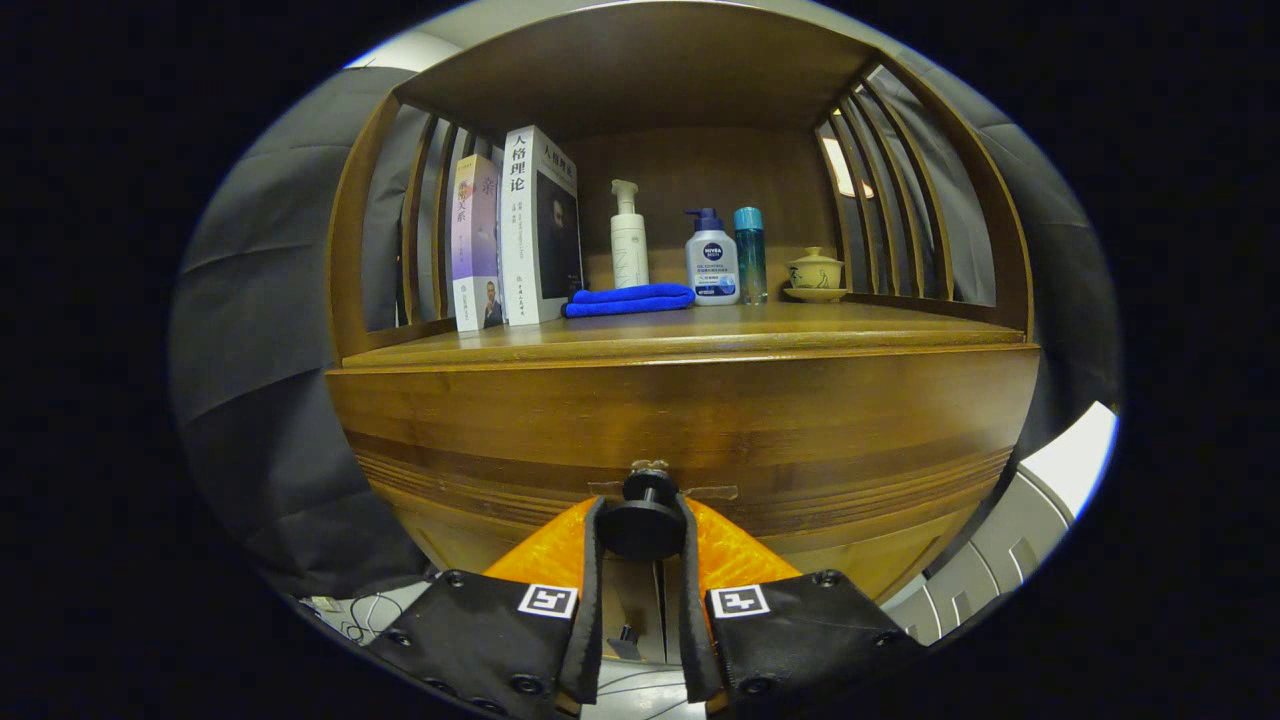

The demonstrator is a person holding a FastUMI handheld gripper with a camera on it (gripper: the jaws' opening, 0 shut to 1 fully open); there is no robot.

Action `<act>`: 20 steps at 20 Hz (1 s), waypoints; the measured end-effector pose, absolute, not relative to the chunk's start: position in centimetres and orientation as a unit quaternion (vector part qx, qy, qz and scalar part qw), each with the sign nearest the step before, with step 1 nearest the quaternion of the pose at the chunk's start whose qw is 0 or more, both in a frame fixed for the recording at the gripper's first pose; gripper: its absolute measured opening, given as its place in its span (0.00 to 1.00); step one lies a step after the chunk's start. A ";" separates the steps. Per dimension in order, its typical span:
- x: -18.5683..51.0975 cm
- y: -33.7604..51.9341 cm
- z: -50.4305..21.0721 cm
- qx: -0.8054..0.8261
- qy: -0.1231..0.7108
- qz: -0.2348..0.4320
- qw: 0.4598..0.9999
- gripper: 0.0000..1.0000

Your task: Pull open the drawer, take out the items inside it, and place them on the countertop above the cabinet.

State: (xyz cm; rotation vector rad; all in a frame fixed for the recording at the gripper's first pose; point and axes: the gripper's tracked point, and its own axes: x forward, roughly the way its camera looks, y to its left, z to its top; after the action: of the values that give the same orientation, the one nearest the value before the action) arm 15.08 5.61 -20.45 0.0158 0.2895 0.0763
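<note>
Gripper (641, 530) clamped on the round drawer knob (641, 527) of a wooden cabinet.

On the countertop (800, 325), left to right: two upright books (515, 235), a folded blue cloth (628, 299), a white pump bottle (628, 240), a second pump bottle (711, 258), a teal-capped bottle (750, 252), a lidded ceramic cup (815, 272). The drawer (850, 440), smooth and grooved, sits closed, its contents hidden.

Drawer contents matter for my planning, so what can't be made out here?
- Drawer interior, gripper view: hidden behind its shut front.
- Knob: both gripper fingers press its sides, covering them.
- Books: rear part hidden by their own fronts.
</note>
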 end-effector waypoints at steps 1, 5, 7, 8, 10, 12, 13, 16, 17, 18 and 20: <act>14.7 5.6 -20.4 0.010 0.145 0.039 0.989 0.34; 12.6 5.5 -20.4 0.009 0.150 0.043 0.988 0.34; 11.6 5.6 -20.3 0.005 0.151 0.047 0.987 0.34; 11.0 5.6 -20.4 0.004 0.153 0.049 0.987 0.34; 10.0 5.6 -20.3 0.002 0.154 0.053 0.987 0.34; 9.1 5.7 -20.3 0.000 0.155 0.056 0.986 0.34; 8.7 5.7 -20.3 -0.001 0.156 0.058 0.986 0.34; 7.3 5.8 -20.3 0.002 0.162 0.064 0.985 0.34; 6.9 5.8 -20.2 0.001 0.163 0.067 0.984 0.34; 6.3 5.9 -20.2 0.000 0.164 0.069 0.984 0.34; 5.4 5.9 -20.2 -0.002 0.166 0.074 0.983 0.34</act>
State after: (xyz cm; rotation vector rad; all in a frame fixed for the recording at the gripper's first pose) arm 5.40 5.92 -20.21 -0.0044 0.3335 0.1494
